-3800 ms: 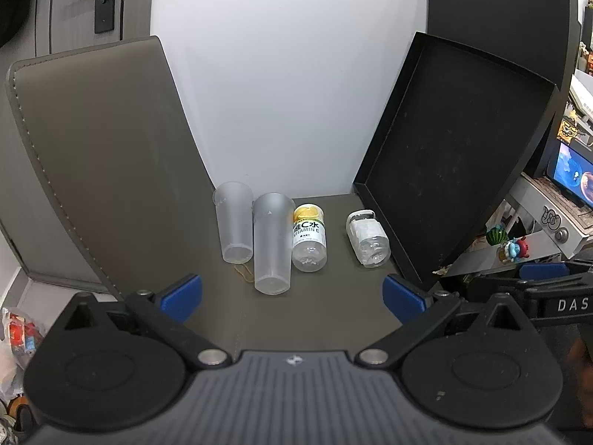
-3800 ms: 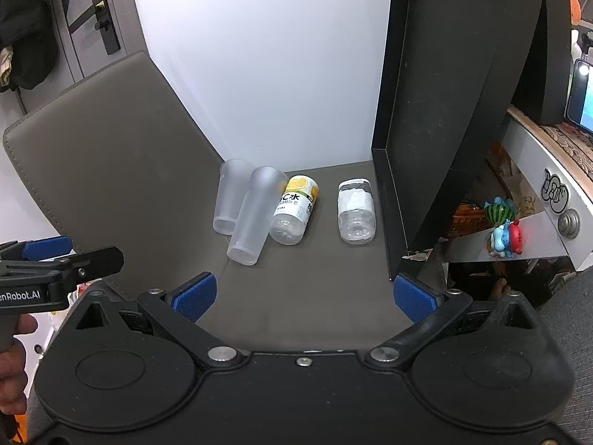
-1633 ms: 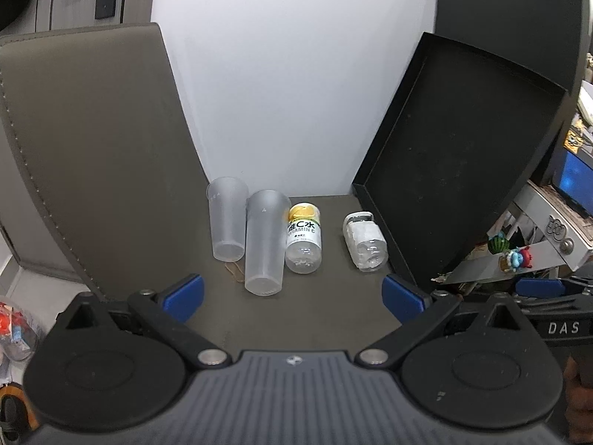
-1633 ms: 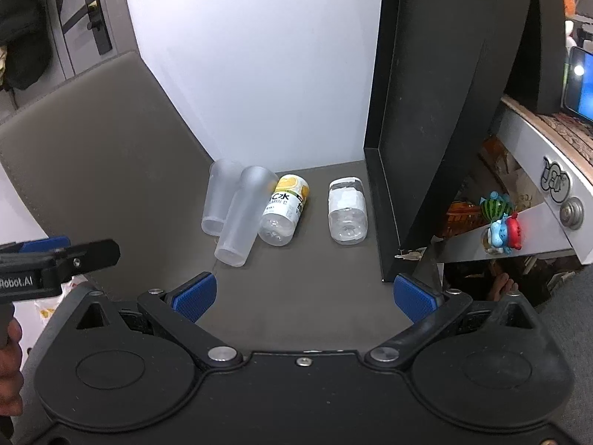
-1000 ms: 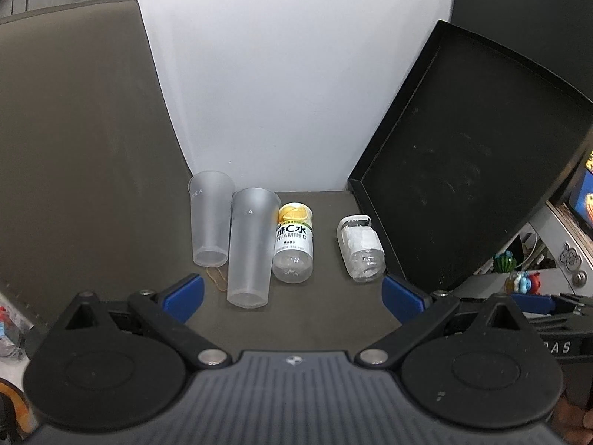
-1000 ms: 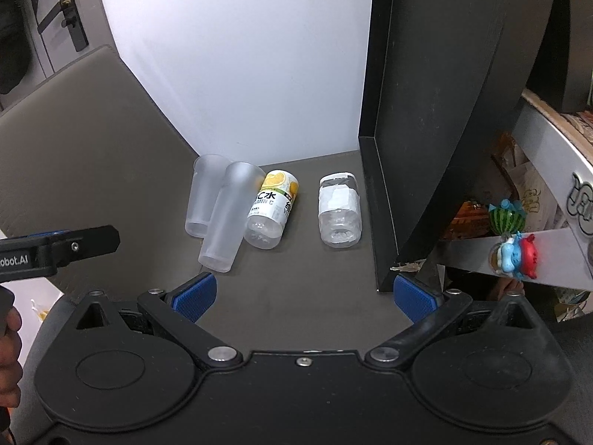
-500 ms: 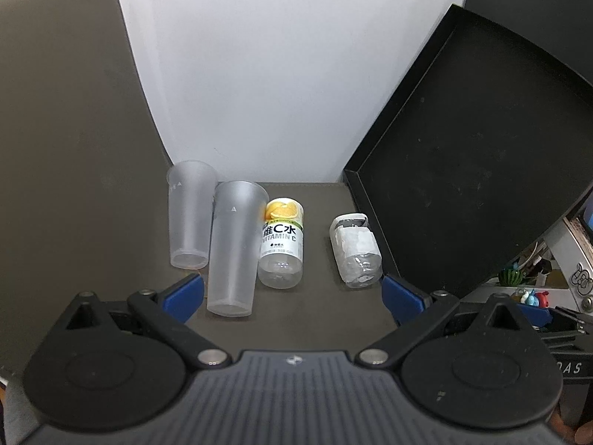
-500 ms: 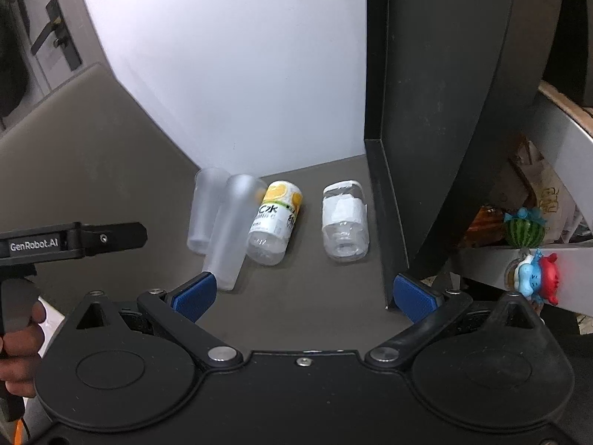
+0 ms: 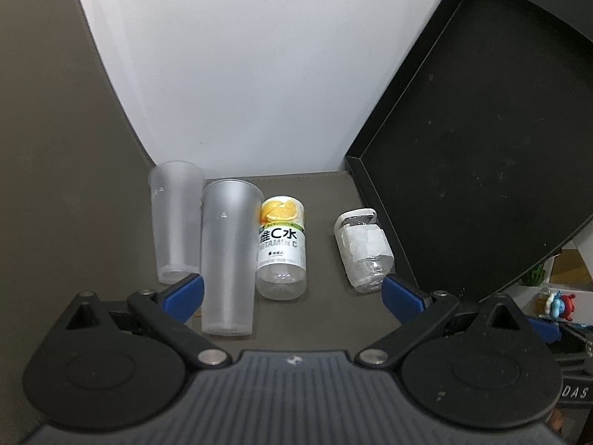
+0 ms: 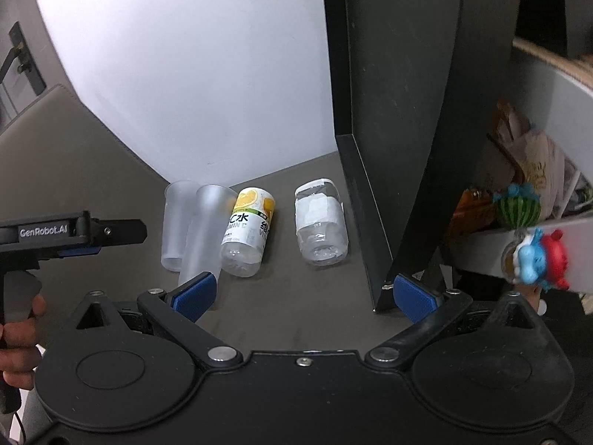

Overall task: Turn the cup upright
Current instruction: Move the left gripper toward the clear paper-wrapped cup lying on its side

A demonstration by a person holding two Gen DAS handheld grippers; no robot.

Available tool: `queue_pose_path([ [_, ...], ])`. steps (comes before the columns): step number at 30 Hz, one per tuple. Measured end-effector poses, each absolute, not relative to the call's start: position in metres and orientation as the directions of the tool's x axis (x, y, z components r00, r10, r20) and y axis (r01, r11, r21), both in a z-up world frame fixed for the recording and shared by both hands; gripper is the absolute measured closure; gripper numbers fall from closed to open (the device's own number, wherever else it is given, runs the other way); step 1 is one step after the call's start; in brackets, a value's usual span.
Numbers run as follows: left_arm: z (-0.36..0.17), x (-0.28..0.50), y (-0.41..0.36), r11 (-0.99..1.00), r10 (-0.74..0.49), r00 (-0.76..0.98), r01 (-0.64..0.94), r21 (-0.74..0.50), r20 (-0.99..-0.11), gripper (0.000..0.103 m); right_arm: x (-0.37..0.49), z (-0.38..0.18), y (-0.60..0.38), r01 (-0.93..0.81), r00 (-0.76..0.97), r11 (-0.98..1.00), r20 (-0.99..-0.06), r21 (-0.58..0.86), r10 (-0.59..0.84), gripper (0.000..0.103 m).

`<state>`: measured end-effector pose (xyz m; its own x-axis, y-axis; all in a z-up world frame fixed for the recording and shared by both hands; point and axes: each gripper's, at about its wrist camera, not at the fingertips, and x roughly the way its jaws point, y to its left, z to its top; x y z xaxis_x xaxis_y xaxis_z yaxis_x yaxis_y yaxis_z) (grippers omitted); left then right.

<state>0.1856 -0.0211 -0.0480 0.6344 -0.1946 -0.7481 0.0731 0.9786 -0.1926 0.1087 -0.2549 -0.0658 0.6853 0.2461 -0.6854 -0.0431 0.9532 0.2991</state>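
Note:
Two frosted plastic cups lie on their sides on the grey-brown mat, mouths toward the wall. The longer cup [image 9: 228,259] [image 10: 202,231] lies beside the shorter cup [image 9: 176,222] [image 10: 175,218] on its left. My left gripper [image 9: 292,293] is open and empty, just short of the longer cup's base. My right gripper [image 10: 304,294] is open and empty, farther back. The left gripper's body [image 10: 74,231] shows at the left of the right wrist view.
A vitamin C bottle [image 9: 282,246] [image 10: 247,231] and a clear bottle with a white label [image 9: 363,248] [image 10: 320,222] lie right of the cups. A black tray [image 9: 474,155] [image 10: 370,111] leans upright on the right. A white wall stands behind. Toy figures [image 10: 533,256] sit on a shelf at right.
Both grippers have moved forward toward the cups and bottles, which now appear larger. Both stay open. The objects on the mat have not moved.

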Motion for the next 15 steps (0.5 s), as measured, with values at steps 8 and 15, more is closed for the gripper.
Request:
queue_pose_path([
  [8, -0.066, 0.216, -0.036, 0.973, -0.227, 0.598, 0.106, -0.205, -0.769, 0.001, 0.112, -0.074, -0.264, 0.027, 0.701, 0.931, -0.671, 0.364, 0.242, 0.000],
  [15, -0.081, 0.243, -0.049, 0.969, -0.246, 0.575, 0.125, -0.214, -0.780, 0.001, 0.115, -0.081, -0.277, 0.095, 0.694, 0.902, -0.678, 0.420, 0.242, 0.000],
])
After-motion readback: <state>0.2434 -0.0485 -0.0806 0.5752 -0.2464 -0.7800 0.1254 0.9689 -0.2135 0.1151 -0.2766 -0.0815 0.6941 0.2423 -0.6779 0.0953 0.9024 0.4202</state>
